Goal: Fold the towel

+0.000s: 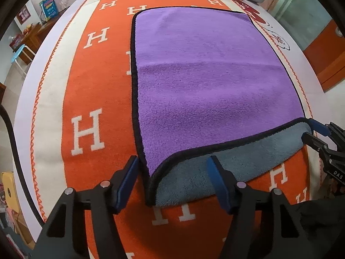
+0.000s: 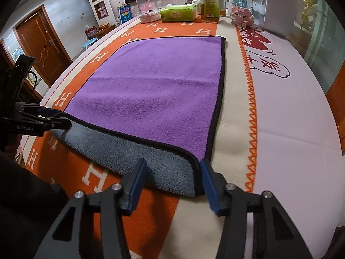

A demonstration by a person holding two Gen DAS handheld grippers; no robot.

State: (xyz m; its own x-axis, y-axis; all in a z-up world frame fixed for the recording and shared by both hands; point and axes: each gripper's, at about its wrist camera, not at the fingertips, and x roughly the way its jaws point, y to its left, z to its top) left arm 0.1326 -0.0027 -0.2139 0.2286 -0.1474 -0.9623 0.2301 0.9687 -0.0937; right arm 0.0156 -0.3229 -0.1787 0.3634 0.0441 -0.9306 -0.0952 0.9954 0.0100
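Note:
A purple towel [image 1: 207,75] with black trim and a grey underside lies folded on the orange H-patterned cloth; it also shows in the right wrist view [image 2: 155,90]. Its grey lower layer [image 1: 226,168] sticks out along the near edge. My left gripper [image 1: 173,164] is open, its jaws either side of the towel's near left corner. My right gripper [image 2: 173,166] is open, its jaws either side of the near right corner. Each gripper shows in the other's view, the right one [image 1: 314,133] and the left one [image 2: 54,119], at the towel's near corners.
An orange and cream tablecloth [image 2: 235,129] covers the table. At the far end stand a domed jar [image 2: 147,6], a green tissue pack [image 2: 179,13], a bottle [image 2: 209,2], a pink toy [image 2: 241,17] and a white appliance [image 2: 278,6]. A wooden door [image 2: 41,43] is at the left.

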